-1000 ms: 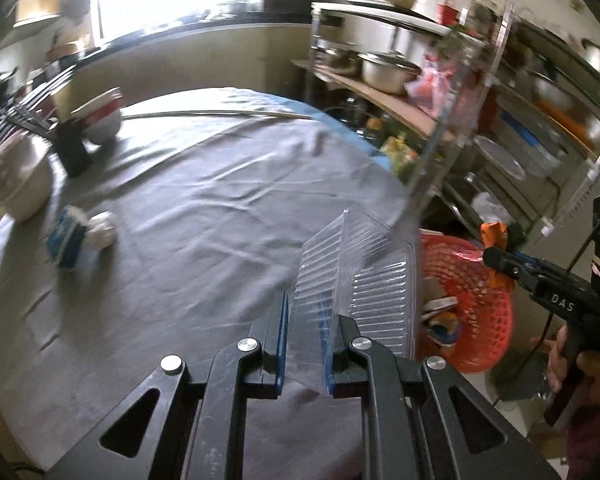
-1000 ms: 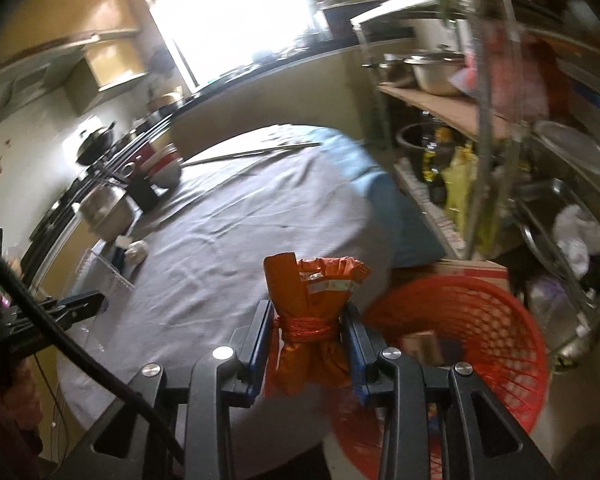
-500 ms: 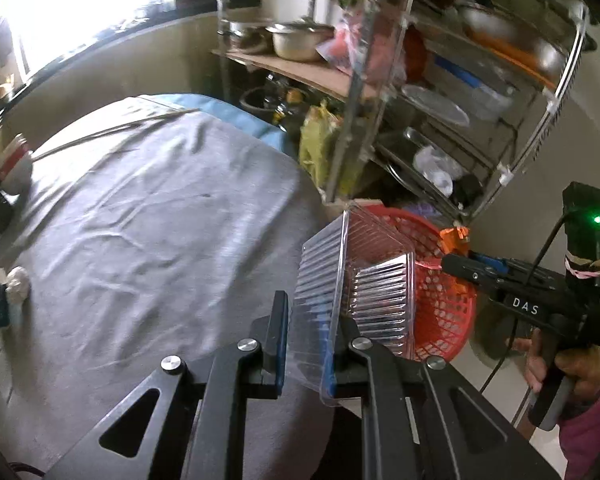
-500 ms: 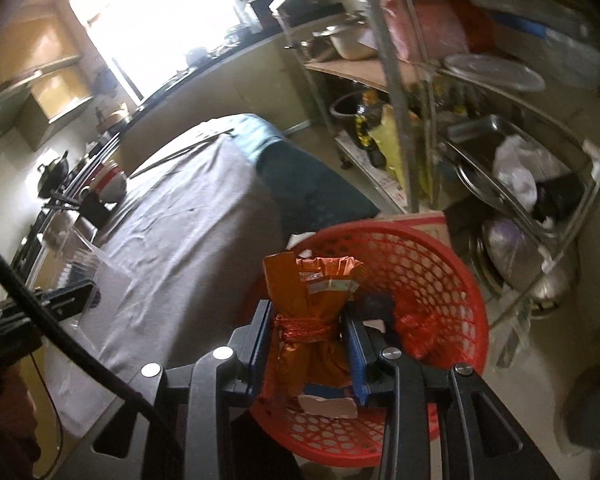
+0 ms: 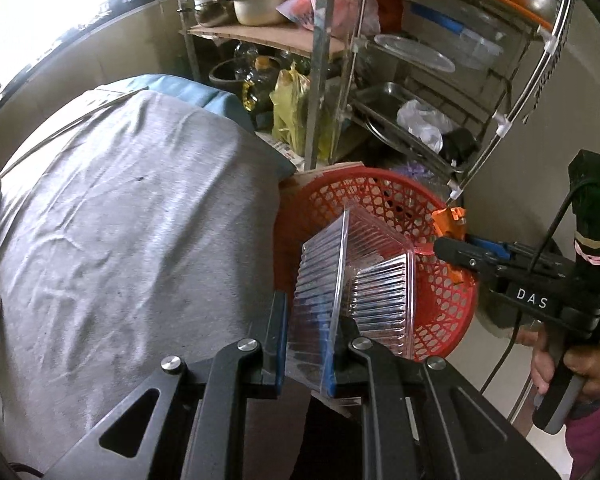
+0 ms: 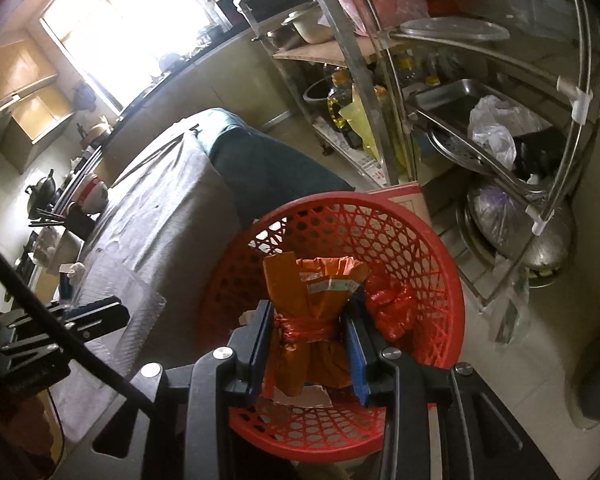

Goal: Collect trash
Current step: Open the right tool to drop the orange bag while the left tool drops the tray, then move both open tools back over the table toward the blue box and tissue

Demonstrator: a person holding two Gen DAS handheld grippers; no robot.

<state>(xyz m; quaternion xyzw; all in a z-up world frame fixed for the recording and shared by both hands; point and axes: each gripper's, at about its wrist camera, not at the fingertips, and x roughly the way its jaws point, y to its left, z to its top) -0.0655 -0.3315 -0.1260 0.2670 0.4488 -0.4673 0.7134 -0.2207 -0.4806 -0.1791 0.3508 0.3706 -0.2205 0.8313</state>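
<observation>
Now my left gripper [image 5: 306, 344] pinches a clear clamshell box [image 5: 352, 280]; my right gripper [image 6: 308, 344], marked "DAS", clamps an orange wrapper bundle [image 6: 308, 304] over the red basket [image 6: 428, 256], lower centre.

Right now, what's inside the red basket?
The basket holds a crumpled red bag and a paper scrap. The orange packet, held over it, hides the rest.

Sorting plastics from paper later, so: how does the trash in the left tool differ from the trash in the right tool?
The clear ribbed container is see-through; the orange packet is opaque. The container is stiff and hinged open; the packet is crumpled, tied round its middle with red string. The left tool pinches a thin wall; the right tool spans the packet's waist. Both are gripped above the red basket.
</observation>
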